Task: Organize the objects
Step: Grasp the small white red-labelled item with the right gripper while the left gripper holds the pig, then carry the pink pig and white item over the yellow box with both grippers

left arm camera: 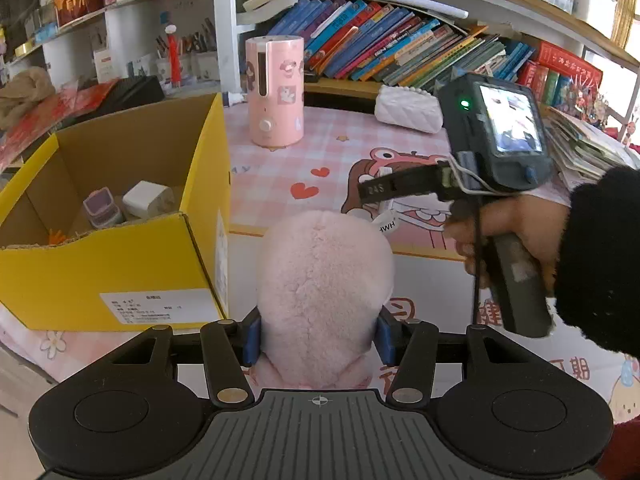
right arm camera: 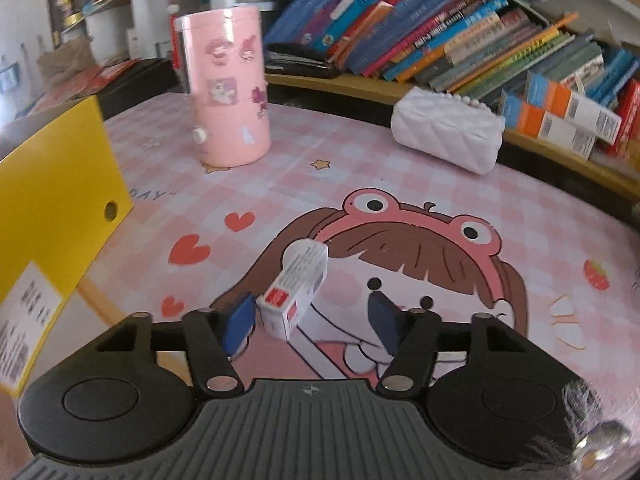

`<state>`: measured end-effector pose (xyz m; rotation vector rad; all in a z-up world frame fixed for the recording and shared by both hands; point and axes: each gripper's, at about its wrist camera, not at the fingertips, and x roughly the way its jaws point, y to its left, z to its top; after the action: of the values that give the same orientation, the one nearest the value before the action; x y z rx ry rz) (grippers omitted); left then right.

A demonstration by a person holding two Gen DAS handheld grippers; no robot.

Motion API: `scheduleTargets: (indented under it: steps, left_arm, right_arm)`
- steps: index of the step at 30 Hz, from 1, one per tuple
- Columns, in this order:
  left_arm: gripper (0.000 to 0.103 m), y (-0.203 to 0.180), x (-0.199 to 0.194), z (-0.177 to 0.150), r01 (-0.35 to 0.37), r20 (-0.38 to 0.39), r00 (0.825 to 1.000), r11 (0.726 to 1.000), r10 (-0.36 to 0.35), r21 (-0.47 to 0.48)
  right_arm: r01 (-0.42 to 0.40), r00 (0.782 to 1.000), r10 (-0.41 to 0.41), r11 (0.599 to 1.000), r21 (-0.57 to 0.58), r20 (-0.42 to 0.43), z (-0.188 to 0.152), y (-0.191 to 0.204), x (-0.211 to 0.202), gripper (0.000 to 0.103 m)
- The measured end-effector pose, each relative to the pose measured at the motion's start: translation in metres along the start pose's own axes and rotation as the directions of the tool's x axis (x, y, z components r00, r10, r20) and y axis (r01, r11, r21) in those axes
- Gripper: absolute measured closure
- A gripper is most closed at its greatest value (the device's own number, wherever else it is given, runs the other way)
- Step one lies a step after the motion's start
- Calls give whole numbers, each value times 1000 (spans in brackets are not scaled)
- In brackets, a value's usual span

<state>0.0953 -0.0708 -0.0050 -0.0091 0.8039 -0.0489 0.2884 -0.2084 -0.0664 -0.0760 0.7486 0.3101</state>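
1. Your yellow cardboard box [left arm camera: 120, 264], at the near left, already holds a white charger block [left arm camera: 146, 199] and a lilac-lidded little case [left arm camera: 101, 207].
2. Your left gripper [left arm camera: 318, 336] is clamped on the fluffy pink plush toy [left arm camera: 324, 292], held just right of the box.
3. Your right gripper [right arm camera: 308, 320] stands apart around a small white carton with a red label [right arm camera: 294, 294] on the pink cartoon tablecloth [right arm camera: 360, 184].
4. Both, I judge, remain to be boxed.

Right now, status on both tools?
Left tool shut on fluffy pink plush toy, beside open yellow cardboard box. Right tool open around small white medicine carton. Nothing blocking.
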Motion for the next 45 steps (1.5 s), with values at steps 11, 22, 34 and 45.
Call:
scheduleTargets:
  steps: [11,22,34,45]
  left_arm:
    - [51,4,-4,-3,3,4,1000,1000,-3,-3]
    - [51,23,-15,-9,63,55,997,998,-62,-16]
    - [51,71,-52,-27,114,123,986,993,-112,-14]
    - [51,141,-82,-56,121,119,987,984,-106,-127]
  right_arm:
    - [45,998,-46,999,-20,-36,2,5,7,89]
    - [49,998,-48,997,51,-37,-22,13,-67,89]
    - [61,998,-60,991,119,-16,-58,71,-163,89]
    - [71,997,-67,992,103,-40,-90,149,-195,89]
